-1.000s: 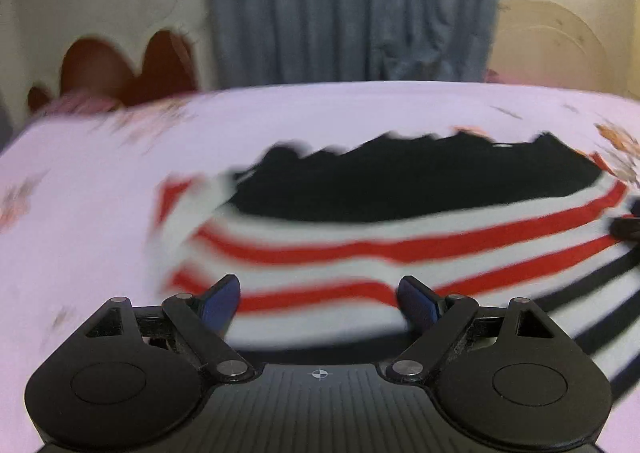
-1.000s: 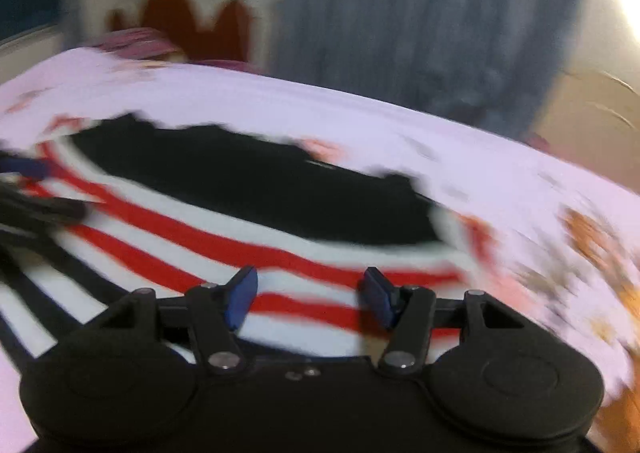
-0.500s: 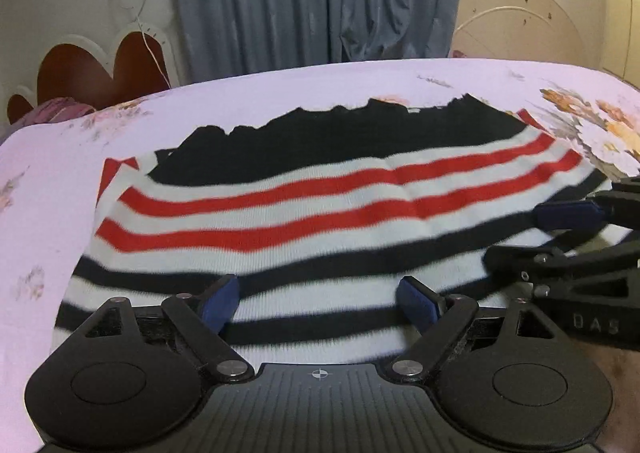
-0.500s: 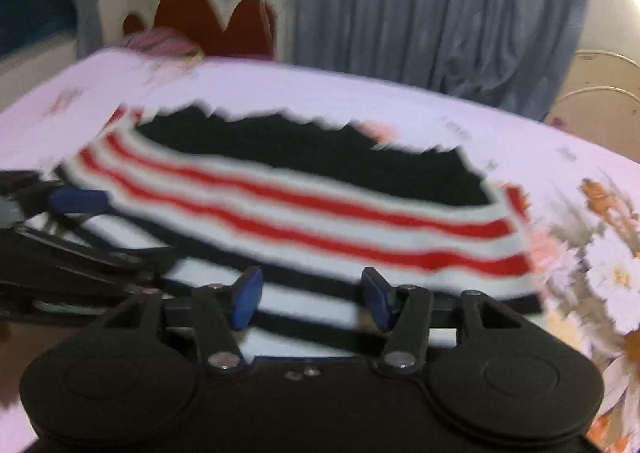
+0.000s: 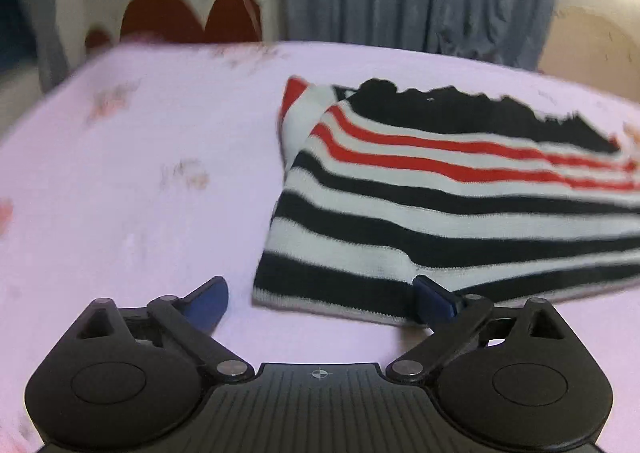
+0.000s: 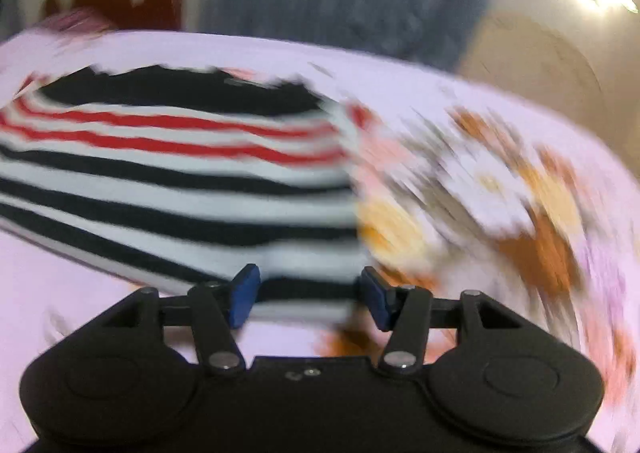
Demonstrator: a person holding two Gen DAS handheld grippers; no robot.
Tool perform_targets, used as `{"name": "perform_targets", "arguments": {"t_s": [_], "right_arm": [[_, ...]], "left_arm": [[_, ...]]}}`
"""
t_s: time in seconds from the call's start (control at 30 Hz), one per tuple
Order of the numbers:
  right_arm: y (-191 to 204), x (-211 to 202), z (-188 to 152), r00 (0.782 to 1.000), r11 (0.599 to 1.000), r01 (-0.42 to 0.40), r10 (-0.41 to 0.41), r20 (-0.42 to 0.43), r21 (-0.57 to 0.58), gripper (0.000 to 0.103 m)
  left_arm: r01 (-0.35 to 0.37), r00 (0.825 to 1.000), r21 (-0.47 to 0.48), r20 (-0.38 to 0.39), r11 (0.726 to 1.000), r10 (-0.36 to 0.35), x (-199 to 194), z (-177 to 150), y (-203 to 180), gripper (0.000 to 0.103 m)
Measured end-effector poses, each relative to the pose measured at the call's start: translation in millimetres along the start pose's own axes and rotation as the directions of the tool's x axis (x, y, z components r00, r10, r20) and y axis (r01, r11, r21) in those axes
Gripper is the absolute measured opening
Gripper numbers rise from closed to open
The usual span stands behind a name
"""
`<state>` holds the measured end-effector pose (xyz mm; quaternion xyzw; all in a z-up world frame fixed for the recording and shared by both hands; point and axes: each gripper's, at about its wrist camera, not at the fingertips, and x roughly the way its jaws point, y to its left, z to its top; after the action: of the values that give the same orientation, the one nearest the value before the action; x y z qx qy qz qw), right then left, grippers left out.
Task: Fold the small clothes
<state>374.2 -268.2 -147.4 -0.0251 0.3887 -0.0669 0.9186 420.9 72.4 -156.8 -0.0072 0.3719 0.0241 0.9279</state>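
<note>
- My left gripper (image 5: 320,305) is opening its jaws, nothing pinched; the near left corner of the striped black, white and red knitted garment (image 5: 460,209) lies between its fingers, flat on the pale lilac flowered bedsheet (image 5: 140,173).
- My right gripper (image 6: 308,297) is opening too, straddling the near right corner without pressing it.
- Risk: closing on one layer only, since the garment looks doubled, would peel it apart.
- Risk: snagging the sheet; the blur makes depth hard to judge.
- Count: one garment, two grippers.
</note>
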Motion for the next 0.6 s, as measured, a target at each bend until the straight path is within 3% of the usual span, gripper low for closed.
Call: {"name": "perform_targets", "arguments": {"t_s": [0.07,0.1,0.13,0.2,0.3,0.37,0.43,0.5,0.6], "right_arm": [[5,0,8,1.000,1.000,0.017,-0.017,-0.007,0.004,0.053],[9,-5,12,0.999,0.999,0.033,-0.033,0.015,0.007,0.045],[15,-11,16,0.998,0.999,0.039,-0.040,0.044,0.012,0.046],[28,-22,20,0.995,1.000,0.020,-0.019,0.098,-0.004,0.046],[57,-24,26,0.992,0.998,0.019,-0.011,0.130,-0.067,0.043],[72,-20,28,0.993,0.996,-0.036,0.045,0.109,-0.082,0.041],[86,-21,26,0.992,0.990,0.002,0.016,0.127,-0.143,0.044],[83,-19,22,0.993,0.988,-0.043,0.059,0.105,-0.152,0.042],[52,-2,11,0.998,0.990,0.066,-0.064,0.021,-0.122,0.042]], "left_arm": [[-0.031,0.999,-0.003,0.037,1.000,0.031,-9,2,-9,0.090],[-0.054,0.995,0.013,0.080,0.998,0.052,-18,3,-19,0.089],[-0.065,0.990,0.028,0.125,0.998,0.061,-28,4,-28,0.089],[-0.025,0.985,0.041,0.172,0.999,0.018,-40,8,-46,0.089],[0.039,0.986,0.128,0.157,0.991,-0.059,-37,12,-86,0.089],[0.103,0.986,0.177,0.111,0.979,-0.124,-28,13,-108,0.089],[0.118,0.987,0.223,0.077,0.968,-0.138,-20,11,-124,0.089],[0.108,0.991,0.239,0.048,0.965,-0.123,-11,5,-124,0.089],[0.052,0.997,0.180,0.054,0.982,-0.062,-7,1,-93,0.089]]}}
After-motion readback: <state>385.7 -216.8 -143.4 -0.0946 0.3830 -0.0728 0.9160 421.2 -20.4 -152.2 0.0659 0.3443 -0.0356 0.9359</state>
